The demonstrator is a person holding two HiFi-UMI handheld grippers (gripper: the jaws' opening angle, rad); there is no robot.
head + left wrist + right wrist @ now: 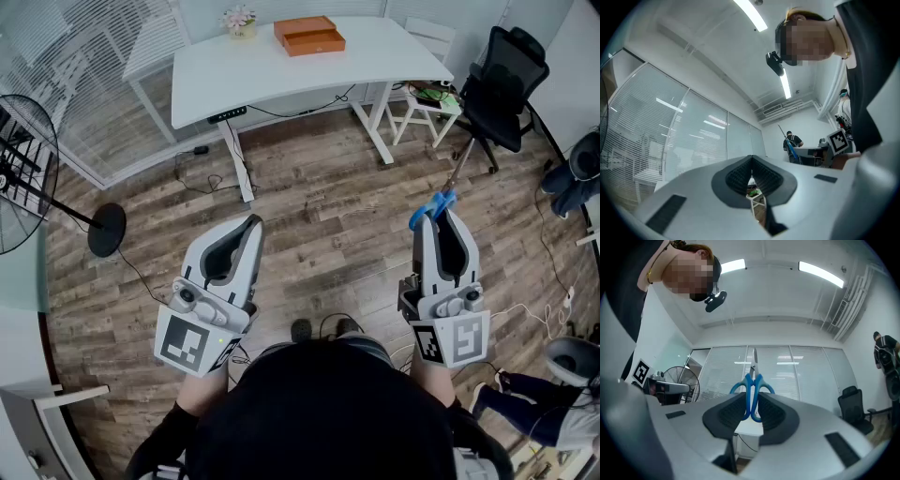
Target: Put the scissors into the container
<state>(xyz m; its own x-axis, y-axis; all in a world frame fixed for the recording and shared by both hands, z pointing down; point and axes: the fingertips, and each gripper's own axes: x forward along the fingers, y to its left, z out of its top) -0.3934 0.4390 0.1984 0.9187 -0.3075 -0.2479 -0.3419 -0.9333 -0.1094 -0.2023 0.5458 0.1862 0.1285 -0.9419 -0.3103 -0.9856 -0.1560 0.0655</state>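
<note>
My right gripper [434, 218] is held over the wooden floor, shut on the blue handles of a pair of scissors [439, 201], whose metal blades point away toward the desk. In the right gripper view the scissors [753, 387] stand upright between the pads, blades up, in the right gripper [753, 402]. My left gripper [251, 223] is at the same height to the left, shut with nothing in it; its tips meet in the left gripper view [751, 158]. An orange box-like container [309, 36] lies on the white desk [281, 70] far ahead.
A flower pot [240, 21] stands on the desk beside the container. A standing fan [23, 173] is at the left, a black office chair [502, 84] and a white stool [427, 108] at the right. Cables trail over the floor. Another person's legs [525, 398] show at bottom right.
</note>
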